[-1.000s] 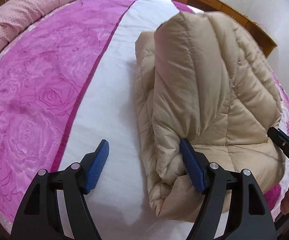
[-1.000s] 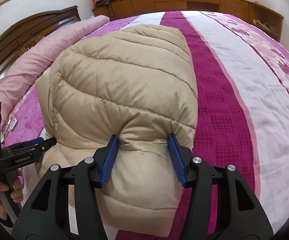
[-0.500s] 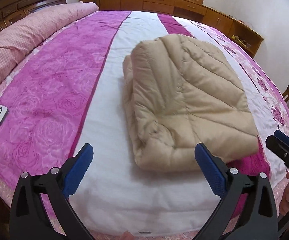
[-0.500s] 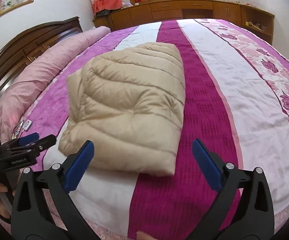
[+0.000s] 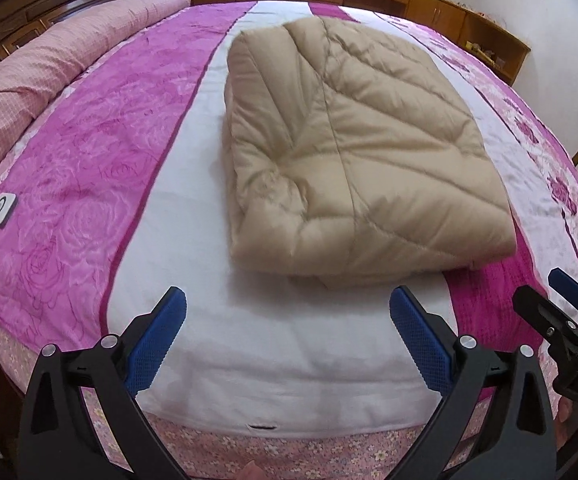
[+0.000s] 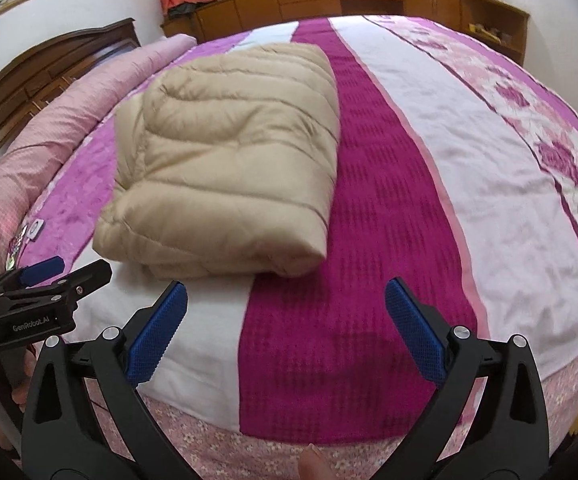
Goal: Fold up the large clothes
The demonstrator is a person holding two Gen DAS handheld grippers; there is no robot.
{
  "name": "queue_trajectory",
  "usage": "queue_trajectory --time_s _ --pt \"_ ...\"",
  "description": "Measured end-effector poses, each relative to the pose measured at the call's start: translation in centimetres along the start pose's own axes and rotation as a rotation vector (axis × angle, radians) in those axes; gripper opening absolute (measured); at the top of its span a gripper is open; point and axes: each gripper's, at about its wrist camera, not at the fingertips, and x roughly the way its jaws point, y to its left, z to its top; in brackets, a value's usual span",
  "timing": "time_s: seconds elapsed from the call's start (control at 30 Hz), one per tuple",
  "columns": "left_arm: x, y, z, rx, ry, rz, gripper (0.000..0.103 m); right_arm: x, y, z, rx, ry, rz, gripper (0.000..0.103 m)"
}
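Observation:
A beige quilted down jacket (image 5: 353, 152) lies folded into a thick rectangle on the bed, resting flat on the white and magenta stripes; the right wrist view shows the same jacket (image 6: 229, 164) at left of centre. My left gripper (image 5: 287, 304) hangs open over the bed's near edge, short of the jacket, with nothing between its blue pads. My right gripper (image 6: 286, 300) is open too, over the magenta stripe beside the jacket's near corner, and holds nothing. Each gripper shows at the edge of the other's view.
The bed (image 5: 69, 184) has a pink, white and magenta striped cover. A rolled pink quilt (image 5: 49, 64) lies along the wooden headboard at left. A phone and a small white device (image 5: 3, 208) sit near the left edge. Wooden cabinets (image 6: 349, 0) line the far wall.
Both grippers let go of the jacket's near edge, opened wide and drew back toward the bed's near edge. The jacket dropped from a raised bundle to lie flat.

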Motion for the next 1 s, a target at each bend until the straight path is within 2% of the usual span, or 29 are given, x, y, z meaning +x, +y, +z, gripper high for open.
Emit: queue_trajectory --time_s 0.3,1.0 --pt "0.8 -0.7 -1.2 0.006 0.041 0.010 0.097 0.9 -0.4 -1.3 0.024 0.043 -0.006 0.098" --pt "1.0 -0.7 -1.6 -0.010 0.043 0.022 0.097 1.3 -0.6 -1.6 0.038 0.067 -0.008 0.098"
